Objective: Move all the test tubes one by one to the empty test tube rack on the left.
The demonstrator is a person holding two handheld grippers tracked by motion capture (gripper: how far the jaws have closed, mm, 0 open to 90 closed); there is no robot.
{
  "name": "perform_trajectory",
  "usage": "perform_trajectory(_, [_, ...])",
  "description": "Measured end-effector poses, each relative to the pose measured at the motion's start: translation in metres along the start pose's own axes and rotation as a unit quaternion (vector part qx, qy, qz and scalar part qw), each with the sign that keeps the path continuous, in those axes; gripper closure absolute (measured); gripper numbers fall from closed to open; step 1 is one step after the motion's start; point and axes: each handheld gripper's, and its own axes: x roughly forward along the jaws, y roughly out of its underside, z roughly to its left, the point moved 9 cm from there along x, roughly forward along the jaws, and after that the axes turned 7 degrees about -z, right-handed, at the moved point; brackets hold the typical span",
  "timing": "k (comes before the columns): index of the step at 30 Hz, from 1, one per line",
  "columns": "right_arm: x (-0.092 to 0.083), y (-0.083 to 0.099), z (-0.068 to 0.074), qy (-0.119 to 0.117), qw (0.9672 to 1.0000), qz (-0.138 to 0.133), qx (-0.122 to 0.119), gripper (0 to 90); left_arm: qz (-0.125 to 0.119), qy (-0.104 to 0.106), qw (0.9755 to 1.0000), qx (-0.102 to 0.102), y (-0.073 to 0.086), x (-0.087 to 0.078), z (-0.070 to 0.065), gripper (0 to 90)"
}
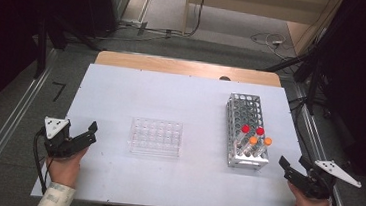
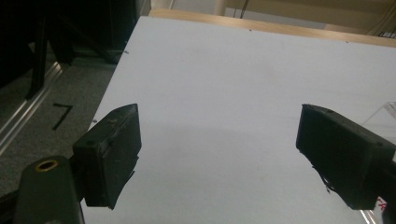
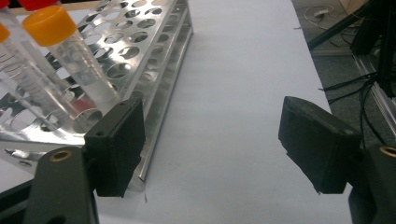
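Note:
A metal tube rack stands at the right of the white table. Its near end holds two red-capped tubes and two orange-capped tubes. A clear plastic rack sits at the table's middle with nothing in it. My left gripper rests at the near left edge, open, nothing between its jaws. My right gripper sits at the near right, just right of the metal rack, open with bare table between its jaws. An orange-capped tube is close to its left jaw.
A wooden strip runs along the table's far edge. Metal rails flank both sides on the grey floor, with cables beyond the far end. Bare table surface lies between the two racks and along the near edge.

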Motion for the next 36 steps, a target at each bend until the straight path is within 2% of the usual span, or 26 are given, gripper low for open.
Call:
perform_trajectory(10, [-0.006,-0.001,0.013,-0.017,0.9997,-0.006,-0.014,25.4,0.002,0.003,0.9999,0.014,0.002,0.000,-0.005,14.6])
perform_trajectory(25, [-0.015,-0.002,0.038,-0.054,0.9982,-0.011,-0.021,27.4,-0.002,-0.004,0.9999,0.014,0.002,-0.001,-0.001,14.5])
perform_trajectory(33, [-0.014,-0.003,0.050,-0.078,0.9968,-0.009,-0.018,30.7,-0.007,-0.009,0.9998,0.016,0.001,-0.002,-0.001,14.2])
perform_trajectory(36, [-0.013,-0.002,0.055,-0.084,0.9961,-0.007,-0.024,34.1,-0.004,-0.008,0.9998,0.016,0.002,-0.002,-0.002,14.2])
